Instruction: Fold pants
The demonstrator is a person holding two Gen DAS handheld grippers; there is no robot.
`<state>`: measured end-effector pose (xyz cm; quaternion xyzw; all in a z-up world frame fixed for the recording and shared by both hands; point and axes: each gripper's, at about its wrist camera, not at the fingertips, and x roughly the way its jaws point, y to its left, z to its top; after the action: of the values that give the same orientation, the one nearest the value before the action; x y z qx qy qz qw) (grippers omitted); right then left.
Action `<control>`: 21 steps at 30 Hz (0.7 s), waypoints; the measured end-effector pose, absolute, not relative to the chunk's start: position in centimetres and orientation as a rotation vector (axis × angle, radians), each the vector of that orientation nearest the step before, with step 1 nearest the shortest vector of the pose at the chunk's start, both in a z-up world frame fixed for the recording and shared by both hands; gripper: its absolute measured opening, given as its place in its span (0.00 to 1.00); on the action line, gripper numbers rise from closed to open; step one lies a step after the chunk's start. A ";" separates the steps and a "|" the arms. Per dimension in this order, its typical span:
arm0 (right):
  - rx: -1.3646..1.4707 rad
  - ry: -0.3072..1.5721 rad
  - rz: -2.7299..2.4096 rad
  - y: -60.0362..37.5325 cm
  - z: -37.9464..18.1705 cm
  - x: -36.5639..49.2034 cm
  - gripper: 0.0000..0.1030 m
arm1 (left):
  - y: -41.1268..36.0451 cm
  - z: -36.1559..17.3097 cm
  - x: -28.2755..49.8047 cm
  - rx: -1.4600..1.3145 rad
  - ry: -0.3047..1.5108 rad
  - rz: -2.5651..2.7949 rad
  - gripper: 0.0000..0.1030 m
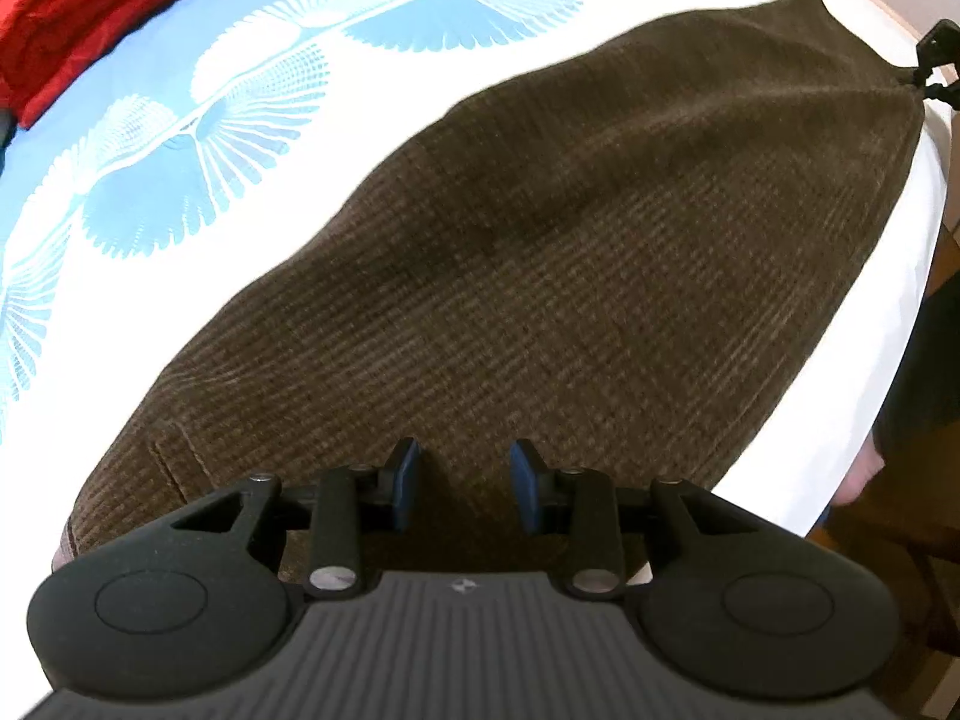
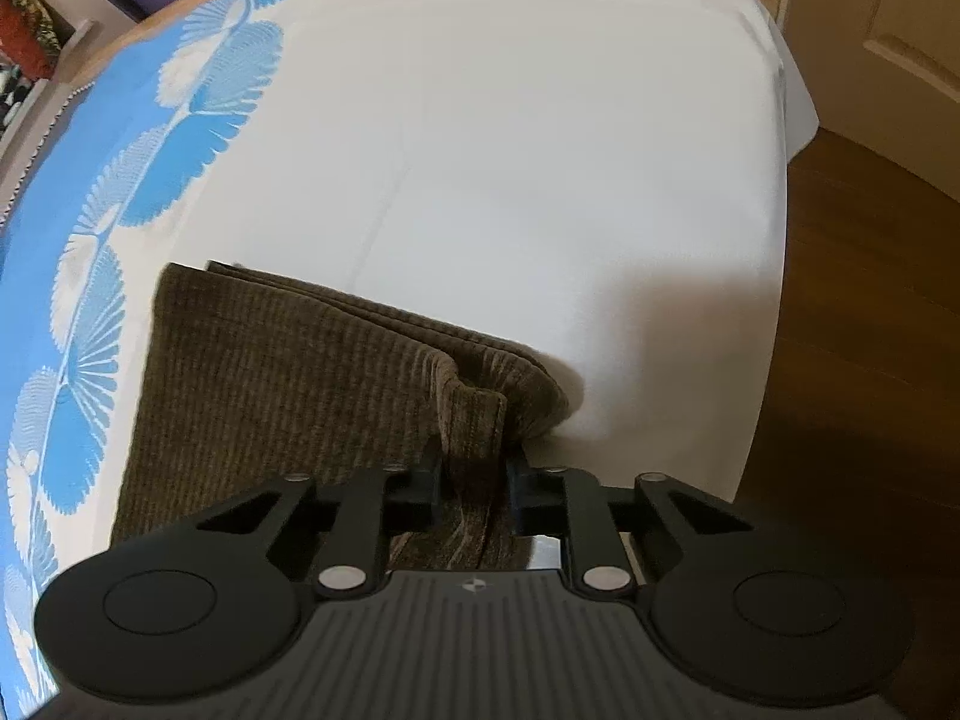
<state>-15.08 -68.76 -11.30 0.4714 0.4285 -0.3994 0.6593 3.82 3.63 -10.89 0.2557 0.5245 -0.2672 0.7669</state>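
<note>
The brown corduroy pants [image 1: 570, 240] lie flat on the white and blue bed sheet [image 1: 198, 138], stretching from my left gripper to the far right. My left gripper [image 1: 463, 483] is open just above the pants' near end, with fabric showing between its blue pads [image 1: 407, 480]. In the right wrist view the pants [image 2: 288, 372] end in stacked leg hems. My right gripper [image 2: 474, 480] is shut on a bunched fold of the pants near the hem corner. That gripper also shows far off in the left wrist view [image 1: 936, 60].
A red cloth [image 1: 78, 18] lies at the sheet's far left. The bed edge and wooden floor [image 2: 858, 330] run along the right. A cabinet door [image 2: 900, 30] stands at the far right. Blue fan patterns border the sheet [image 2: 90, 300].
</note>
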 end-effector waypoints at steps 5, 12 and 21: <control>0.878 0.873 -0.844 -65.7 -5.9 -13.7 0.17 | 3.8 -9.8 3.7 0.535 1.107 -0.578 0.37; 0.129 0.647 -0.412 -44.5 6.4 -9.5 0.16 | 4.7 -8.3 3.5 0.513 1.079 -0.566 0.37; -0.425 0.748 0.356 -16.1 -1.9 -13.7 0.21 | 6.0 -7.6 3.2 0.482 1.068 -0.556 0.36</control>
<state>-13.75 -16.05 -1.86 -0.2048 0.3608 0.1718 0.8935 3.21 5.96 -7.58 0.2246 0.4971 -0.2591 0.7970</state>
